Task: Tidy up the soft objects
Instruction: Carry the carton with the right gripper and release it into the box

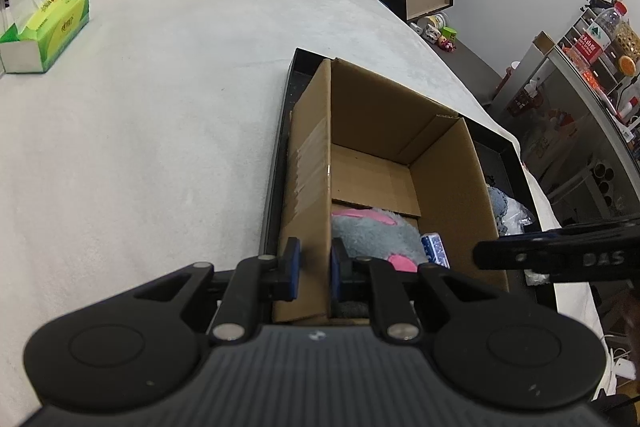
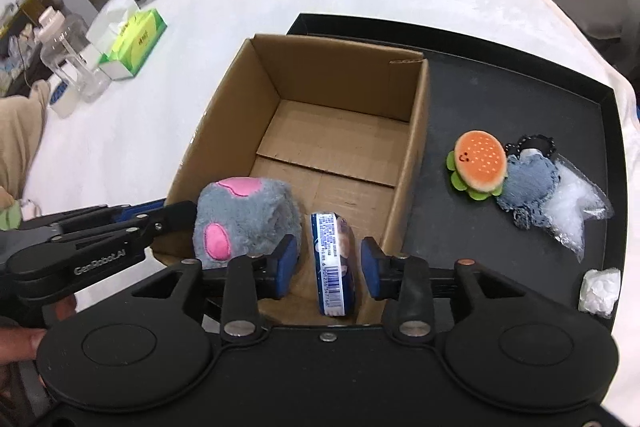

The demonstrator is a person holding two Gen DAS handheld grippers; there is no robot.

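An open cardboard box (image 2: 340,67) stands on a black tray (image 2: 520,87). My left gripper (image 1: 315,267) is shut on the box's left wall (image 1: 310,163); it also shows in the right wrist view as the left gripper (image 2: 168,215) at the box's near left corner. Inside the box lie a grey plush with pink patches (image 2: 244,219) and a blue-and-white packet (image 2: 332,263). My right gripper (image 2: 328,267) hangs over the packet, jaws open, with a gap on each side. A burger plush (image 2: 478,161) and a blue-grey fabric piece (image 2: 528,183) lie on the tray, right of the box.
A clear plastic bag (image 2: 576,211) and a white wad (image 2: 598,291) also lie on the tray. A green tissue box (image 1: 48,27) and clear jars (image 2: 64,43) stand far left on the white cloth (image 1: 160,127). A person's sleeve (image 2: 20,139) is at the left edge.
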